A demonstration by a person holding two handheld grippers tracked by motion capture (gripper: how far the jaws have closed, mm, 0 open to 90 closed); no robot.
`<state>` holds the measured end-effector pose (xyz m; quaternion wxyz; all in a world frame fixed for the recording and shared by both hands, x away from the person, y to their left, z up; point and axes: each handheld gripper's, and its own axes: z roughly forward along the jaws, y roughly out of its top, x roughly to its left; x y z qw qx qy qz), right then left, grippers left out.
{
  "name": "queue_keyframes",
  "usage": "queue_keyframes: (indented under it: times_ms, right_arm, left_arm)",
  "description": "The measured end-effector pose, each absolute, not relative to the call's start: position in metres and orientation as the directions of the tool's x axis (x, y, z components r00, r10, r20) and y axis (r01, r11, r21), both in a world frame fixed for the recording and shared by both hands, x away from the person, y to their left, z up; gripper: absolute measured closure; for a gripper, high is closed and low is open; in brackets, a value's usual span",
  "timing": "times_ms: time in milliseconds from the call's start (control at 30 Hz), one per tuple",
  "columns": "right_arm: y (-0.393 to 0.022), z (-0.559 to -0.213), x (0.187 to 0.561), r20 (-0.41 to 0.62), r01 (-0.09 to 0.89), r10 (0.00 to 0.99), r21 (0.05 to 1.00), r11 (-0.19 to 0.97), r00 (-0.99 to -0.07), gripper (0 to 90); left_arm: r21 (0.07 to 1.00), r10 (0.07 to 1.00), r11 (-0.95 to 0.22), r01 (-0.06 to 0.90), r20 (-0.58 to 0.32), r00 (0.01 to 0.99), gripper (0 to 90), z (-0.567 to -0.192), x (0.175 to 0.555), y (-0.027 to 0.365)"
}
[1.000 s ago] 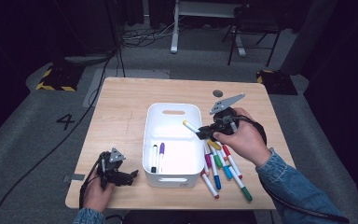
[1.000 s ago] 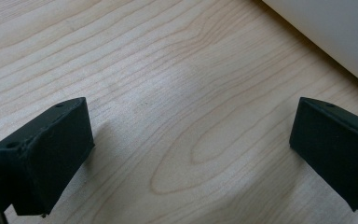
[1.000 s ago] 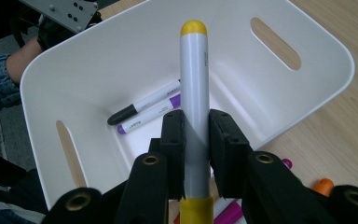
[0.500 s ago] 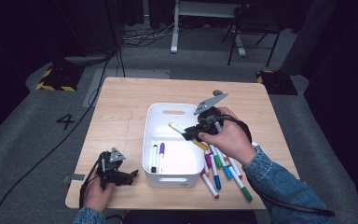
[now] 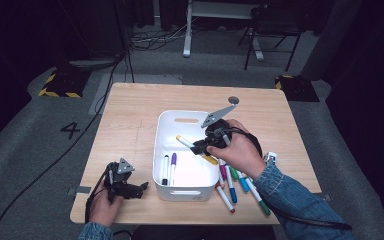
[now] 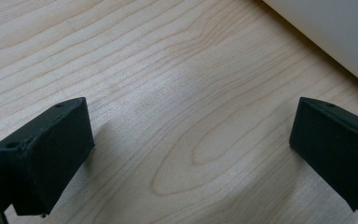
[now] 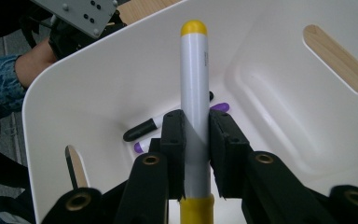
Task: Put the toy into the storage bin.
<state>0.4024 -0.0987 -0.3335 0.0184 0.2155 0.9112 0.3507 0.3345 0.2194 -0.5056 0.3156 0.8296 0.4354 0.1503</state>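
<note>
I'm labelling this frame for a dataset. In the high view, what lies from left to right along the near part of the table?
Left gripper → white bin → loose markers on the table.

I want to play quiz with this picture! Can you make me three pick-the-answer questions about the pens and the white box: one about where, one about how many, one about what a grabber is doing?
1. Where is the yellow marker?
A. over the white bin
B. on the floor
C. beside the left gripper

2. How many markers lie inside the bin?
A. none
B. two
C. six

3. What is the right gripper doing?
A. standing wide open
B. clamped on the yellow marker
C. clamped on the bin's rim

Answers:
1 A, it is held above the bin's inside.
2 B, a black marker and a purple marker lie there.
3 B, both jaws press its barrel.
</note>
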Motion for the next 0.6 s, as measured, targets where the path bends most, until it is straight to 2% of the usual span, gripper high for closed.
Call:
queue_keyframes:
  times_ms: [600]
  right_arm:
    - [-0.088, -0.359, 0.391, 0.102, 0.360, 0.376, 0.589, 0.723, -0.921, 76.8]
  left_arm:
    - [0.654, 0.817, -0.422, 0.628, -0.025, 0.576, 0.0, -0.506, 0.335, 0.219]
